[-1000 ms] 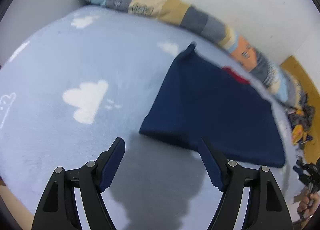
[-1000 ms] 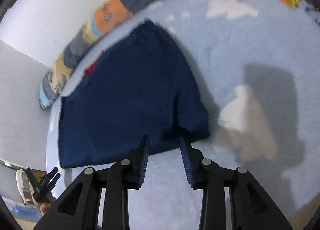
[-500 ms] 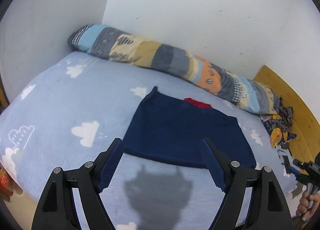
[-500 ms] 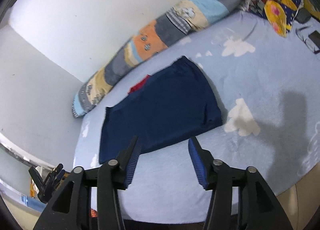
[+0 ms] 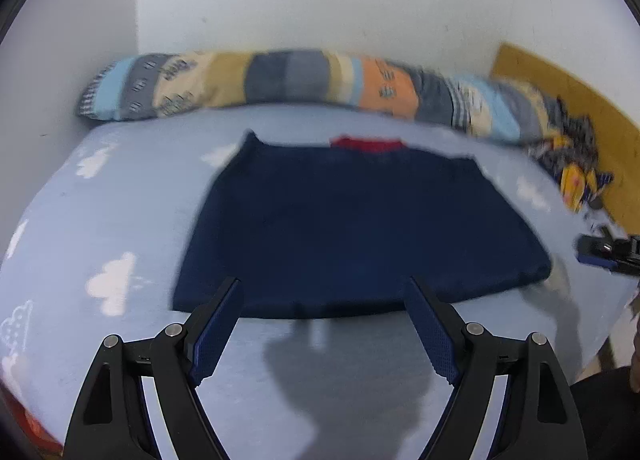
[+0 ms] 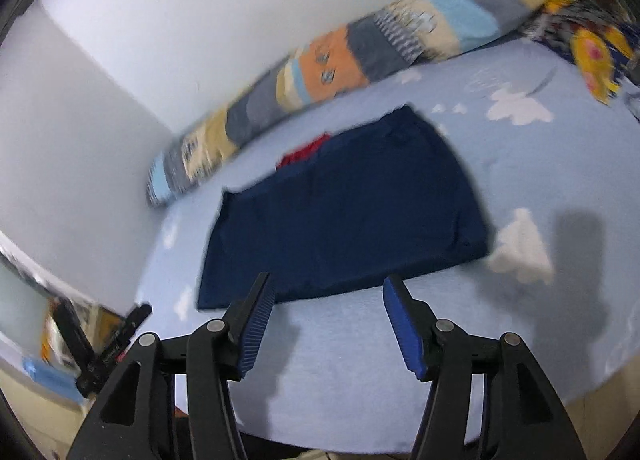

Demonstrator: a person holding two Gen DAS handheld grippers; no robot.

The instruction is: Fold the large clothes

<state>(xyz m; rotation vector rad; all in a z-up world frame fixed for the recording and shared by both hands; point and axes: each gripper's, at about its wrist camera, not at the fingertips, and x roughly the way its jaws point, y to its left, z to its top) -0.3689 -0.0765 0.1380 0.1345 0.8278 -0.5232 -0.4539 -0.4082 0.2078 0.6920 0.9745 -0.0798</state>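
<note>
Garment lay folded flat on bed | left gripper jaws apart (nothing between) | right gripper jaws just widened, empty

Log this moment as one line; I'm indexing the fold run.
stage: fold laid, both released | navy garment: flat on bed | left gripper: open, empty | right gripper: just opening, empty

A folded garment lies mid-bed before me; a long pillow lines the far edge behind it.
</note>
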